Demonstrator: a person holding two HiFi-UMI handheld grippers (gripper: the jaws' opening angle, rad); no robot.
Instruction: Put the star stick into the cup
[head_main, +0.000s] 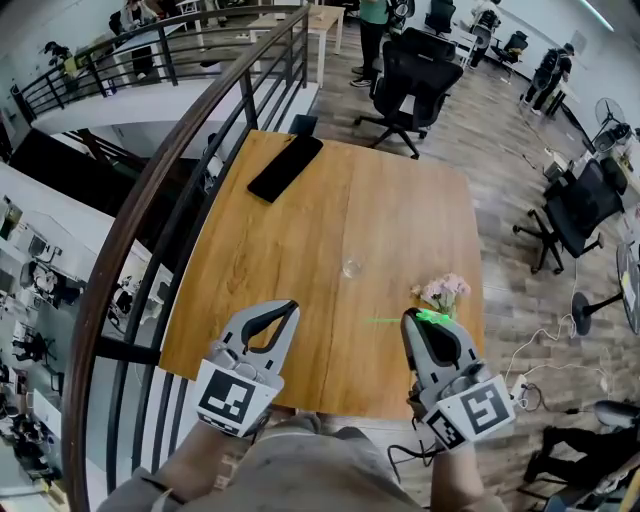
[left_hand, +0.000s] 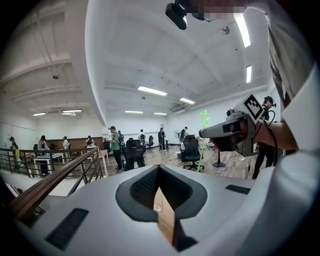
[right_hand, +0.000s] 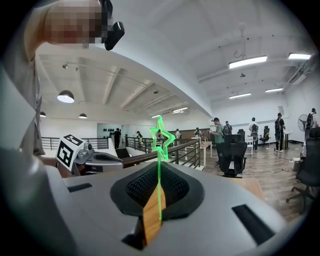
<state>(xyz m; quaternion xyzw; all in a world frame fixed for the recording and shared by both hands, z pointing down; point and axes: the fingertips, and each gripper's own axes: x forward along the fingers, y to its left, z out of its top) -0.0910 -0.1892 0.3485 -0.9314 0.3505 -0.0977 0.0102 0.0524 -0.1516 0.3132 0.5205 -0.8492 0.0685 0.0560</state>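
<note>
Table (head_main: 300, 260) carries one cup (head_main: 352, 267) (star stick (right_hand: 159, 165): one).

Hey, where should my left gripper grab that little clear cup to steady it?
Probably the side wall of the cup, low down, coming in level from its left with the left gripper. It stands upright, and its open mouth should stay free for the star stick held in the right gripper.

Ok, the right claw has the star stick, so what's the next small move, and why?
Probably ease the right claw forward and left toward the cup. The star stick is clamped in it, and the cup stands upright ahead and left of that claw, apart from the stick.
</note>
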